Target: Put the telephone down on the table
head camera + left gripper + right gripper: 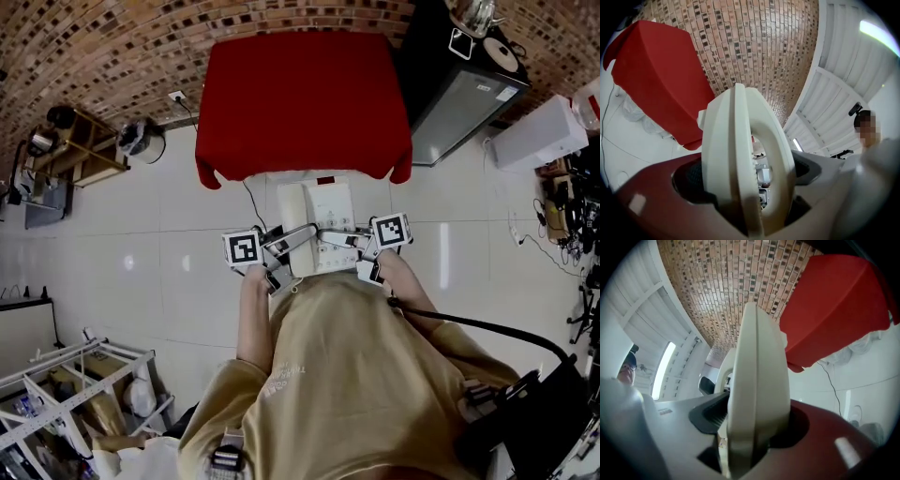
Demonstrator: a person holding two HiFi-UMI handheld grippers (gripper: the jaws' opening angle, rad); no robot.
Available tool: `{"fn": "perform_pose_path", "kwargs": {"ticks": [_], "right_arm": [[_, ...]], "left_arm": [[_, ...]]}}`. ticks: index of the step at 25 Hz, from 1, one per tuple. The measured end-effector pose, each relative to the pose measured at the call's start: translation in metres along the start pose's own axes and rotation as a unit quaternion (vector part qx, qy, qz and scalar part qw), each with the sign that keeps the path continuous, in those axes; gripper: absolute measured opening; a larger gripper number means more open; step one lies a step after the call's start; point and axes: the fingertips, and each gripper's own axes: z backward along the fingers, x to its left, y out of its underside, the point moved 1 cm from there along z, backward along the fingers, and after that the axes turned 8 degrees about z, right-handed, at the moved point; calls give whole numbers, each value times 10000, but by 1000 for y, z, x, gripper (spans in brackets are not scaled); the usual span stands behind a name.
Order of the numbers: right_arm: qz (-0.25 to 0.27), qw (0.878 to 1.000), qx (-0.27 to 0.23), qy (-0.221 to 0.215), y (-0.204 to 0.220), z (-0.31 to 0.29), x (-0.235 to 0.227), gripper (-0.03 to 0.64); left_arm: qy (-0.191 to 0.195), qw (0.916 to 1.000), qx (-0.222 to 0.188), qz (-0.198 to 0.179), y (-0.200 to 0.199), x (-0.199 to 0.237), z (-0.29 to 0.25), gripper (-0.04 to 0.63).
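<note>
A cream desk telephone point(319, 225) hangs in the air in front of my chest, gripped on both sides, short of the red-clothed table point(302, 98). My left gripper point(286, 246) is shut on its left side, my right gripper point(361, 246) on its right side. In the left gripper view the telephone point(736, 164) stands edge-on between the dark pads, with the handset arching over it and the red table point(656, 70) behind. In the right gripper view the telephone's edge point(757, 394) fills the gap between the jaws, and the table point(829, 310) lies ahead.
A black cabinet point(459, 84) stands right of the table, with a white box point(539, 131) beyond it. A wooden trolley point(70, 150) is at far left and a metal rack point(66, 384) at lower left. A cable point(248, 202) trails on the white floor. Another person point(867, 126) stands nearby.
</note>
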Motion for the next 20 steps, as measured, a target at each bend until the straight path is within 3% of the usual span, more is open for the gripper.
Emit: {"fn": "perform_pose_path", "kwargs": {"ticks": [3, 7, 11, 14, 18, 20], "right_arm": [[-102, 9997, -163, 138, -15, -25, -12, 258], [-950, 9948, -250, 261, -17, -30, -47, 261], [-1283, 9912, -133, 311, -41, -26, -90, 262], [-749, 9970, 24, 207, -84, -33, -118, 265], [-1284, 9907, -20, 447, -107, -24, -165, 298], [-1278, 9901, -91, 571, -125, -15, -184, 327]], "left_arm": [[63, 9999, 114, 25, -29, 6, 14, 460], [65, 9997, 91, 213, -53, 27, 11, 460], [16, 9993, -29, 377, -84, 66, -7, 460], [-78, 9990, -85, 431, -118, 97, -22, 462], [-414, 9972, -95, 608, -148, 134, -46, 462], [-547, 9970, -39, 540, -166, 141, -65, 460]]}}
